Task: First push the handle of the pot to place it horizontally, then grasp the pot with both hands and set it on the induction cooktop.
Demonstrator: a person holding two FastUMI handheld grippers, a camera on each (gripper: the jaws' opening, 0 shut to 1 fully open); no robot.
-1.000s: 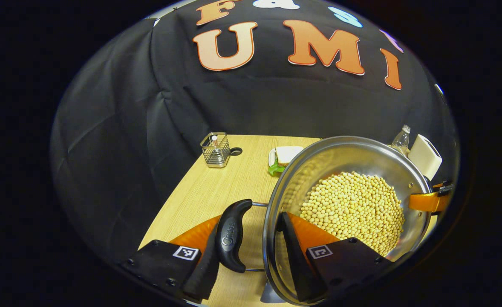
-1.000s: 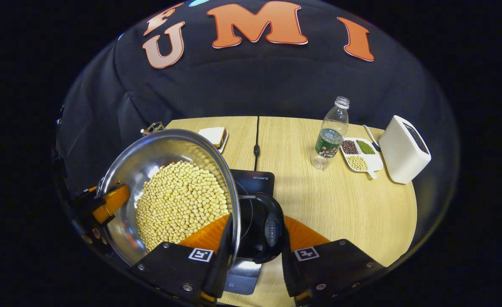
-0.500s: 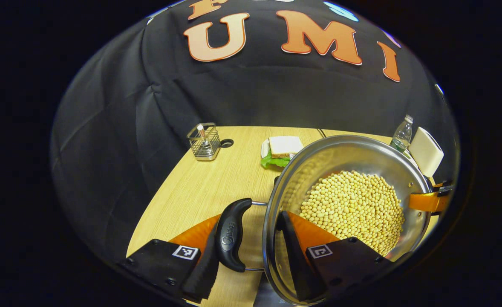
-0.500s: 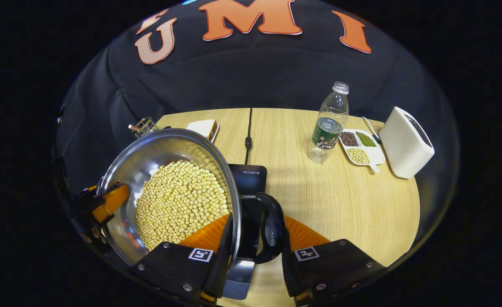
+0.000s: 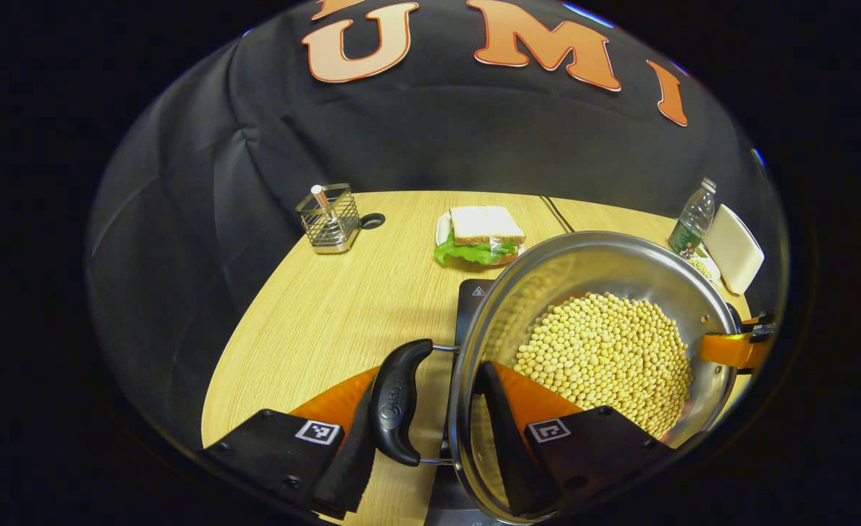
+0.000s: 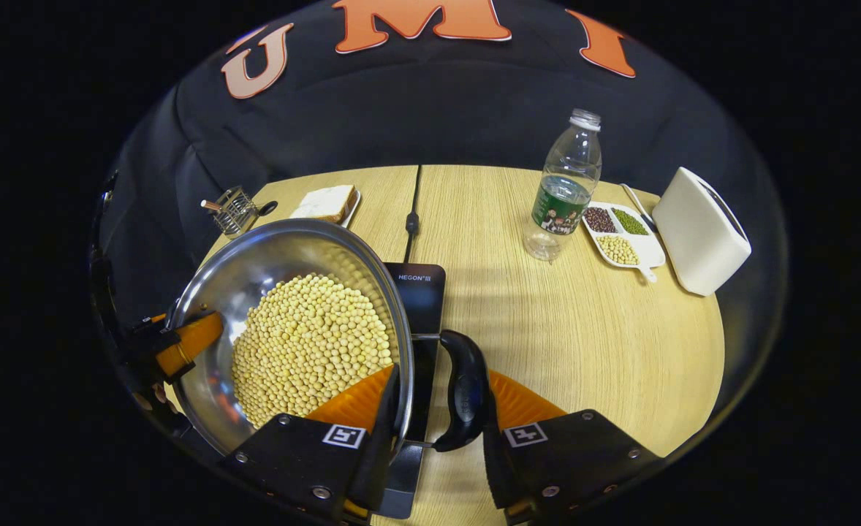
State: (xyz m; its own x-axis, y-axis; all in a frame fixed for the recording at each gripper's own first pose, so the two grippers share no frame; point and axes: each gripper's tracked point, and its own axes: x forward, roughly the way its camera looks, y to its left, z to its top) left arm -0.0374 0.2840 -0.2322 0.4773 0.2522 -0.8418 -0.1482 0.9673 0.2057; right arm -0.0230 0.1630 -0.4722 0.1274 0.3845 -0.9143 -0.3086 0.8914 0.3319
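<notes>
Since a second ago the pot (image 5: 598, 358) has come nearer the camera's low edge while more of the table (image 5: 328, 307) opens up behind it, and the black cooktop (image 6: 419, 292) now shows further out from under the pot's far rim. The left gripper (image 5: 430, 431) still straddles the pot wall, one finger on the black side handle (image 5: 397, 409), the other inside against the wall; the right gripper (image 6: 430, 431) is closed the same way on the opposite handle (image 6: 467, 398). The pot hangs above the cooktop, between both grippers.

The left gripper view takes in a sandwich (image 5: 482, 234) with lettuce at 12 o'clock and a wire basket (image 5: 328, 218) at 10 o'clock. The right gripper view adds a clear bottle (image 6: 563, 190) at 1 o'clock, a divided dish of beans (image 6: 620, 237) and a white boxy appliance (image 6: 701, 230) at 2 o'clock.

The pot is shiny round steel, filled with pale soybeans (image 6: 310, 347); the table is light wood grain.
</notes>
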